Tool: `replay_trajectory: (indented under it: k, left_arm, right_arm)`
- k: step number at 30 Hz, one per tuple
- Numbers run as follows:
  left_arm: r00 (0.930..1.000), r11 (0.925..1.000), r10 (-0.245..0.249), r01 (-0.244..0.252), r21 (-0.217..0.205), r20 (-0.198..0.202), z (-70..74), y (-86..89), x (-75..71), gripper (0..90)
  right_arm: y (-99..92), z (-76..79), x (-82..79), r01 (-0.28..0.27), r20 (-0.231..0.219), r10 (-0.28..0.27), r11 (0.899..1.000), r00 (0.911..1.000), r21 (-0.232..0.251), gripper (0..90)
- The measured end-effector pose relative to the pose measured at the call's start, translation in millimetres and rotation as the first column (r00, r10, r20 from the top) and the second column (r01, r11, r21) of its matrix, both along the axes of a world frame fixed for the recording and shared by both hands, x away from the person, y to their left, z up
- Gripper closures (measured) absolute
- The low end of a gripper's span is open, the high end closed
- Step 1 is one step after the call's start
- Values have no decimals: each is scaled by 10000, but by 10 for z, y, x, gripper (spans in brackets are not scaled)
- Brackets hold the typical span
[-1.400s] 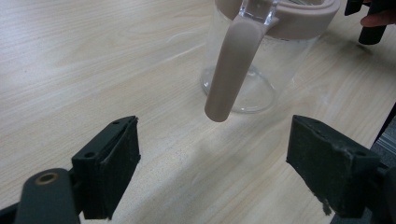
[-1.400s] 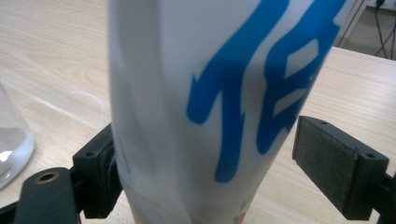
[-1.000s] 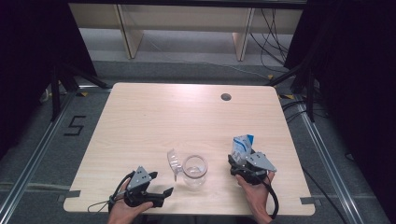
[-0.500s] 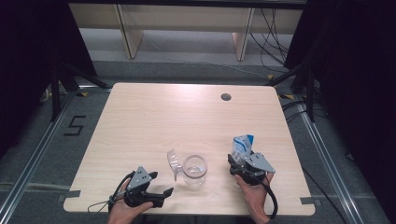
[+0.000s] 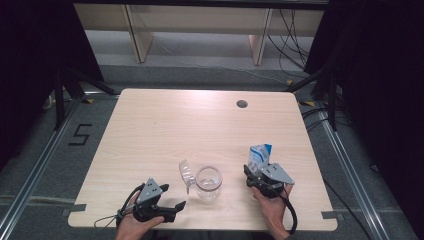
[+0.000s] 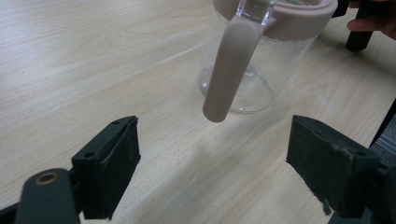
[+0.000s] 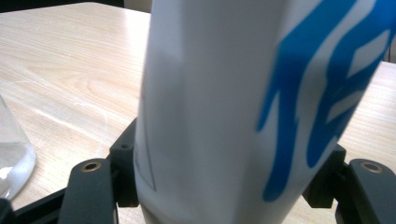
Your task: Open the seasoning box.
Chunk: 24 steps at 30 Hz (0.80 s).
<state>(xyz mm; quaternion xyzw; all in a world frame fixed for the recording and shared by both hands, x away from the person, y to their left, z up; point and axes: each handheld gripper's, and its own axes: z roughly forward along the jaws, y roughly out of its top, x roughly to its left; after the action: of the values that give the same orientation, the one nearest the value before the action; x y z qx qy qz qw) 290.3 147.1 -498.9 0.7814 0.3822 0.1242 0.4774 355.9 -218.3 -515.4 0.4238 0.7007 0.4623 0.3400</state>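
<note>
The right claw (image 5: pixel 258 176) has just been closing on the one upright blue-and-white carton (image 5: pixel 260 156), now clamped between its pads, at the desk's (image 5: pixel 165 125) right front. One clear jar (image 5: pixel 208 183) stands left of it. The left claw (image 5: pixel 176 208) gapes empty, facing the jar's handle (image 6: pixel 232 70).

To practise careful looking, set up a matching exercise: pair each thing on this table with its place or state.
Things:
1. clear glass jug with beige handle
2. white and blue carton
3. left tool
4. round dark hole in the tabletop

States:
A. between the right tool's jaws
B. near the far edge
C. open, holding nothing
D. between the two hands

Pairs: 1-D, 2-A, 3-C, 4-B
</note>
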Motion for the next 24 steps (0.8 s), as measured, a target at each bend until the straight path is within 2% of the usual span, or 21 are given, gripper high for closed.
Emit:
replay_trajectory:
  k: [4,7,8,14,17,20,24]
  left_arm:
    - [10000,9999,-38,37,112,70,8,8,4,164]
    - [10000,10000,90,-90,-14,-15,4,0,2,164]
    - [10000,10000,82,-82,-24,-6,5,0,1,164]
    - [10000,10000,52,-52,7,-2,10,0,5,164]
    - [9999,10000,-42,41,87,94,15,5,17,164]
    - [10000,10000,-34,33,93,79,14,7,19,164]
    - [10000,10000,77,-77,30,10,18,12,17,164]
  right_arm:
    - [1,0,0,10,8,-10,10000,10000,-9,343]
    - [-2,2,10,-134,21,135,9999,9999,-59,355]
    - [-12,2,23,-124,179,127,9998,9998,-149,358]
    - [-14,24,15,-176,-113,176,9998,9998,47,372]
    - [-27,17,42,-330,51,330,9994,9994,71,377]
    - [-38,34,33,-323,-160,324,9995,9993,36,380]
    - [-51,37,52,-414,-124,414,9991,9991,-13,383]
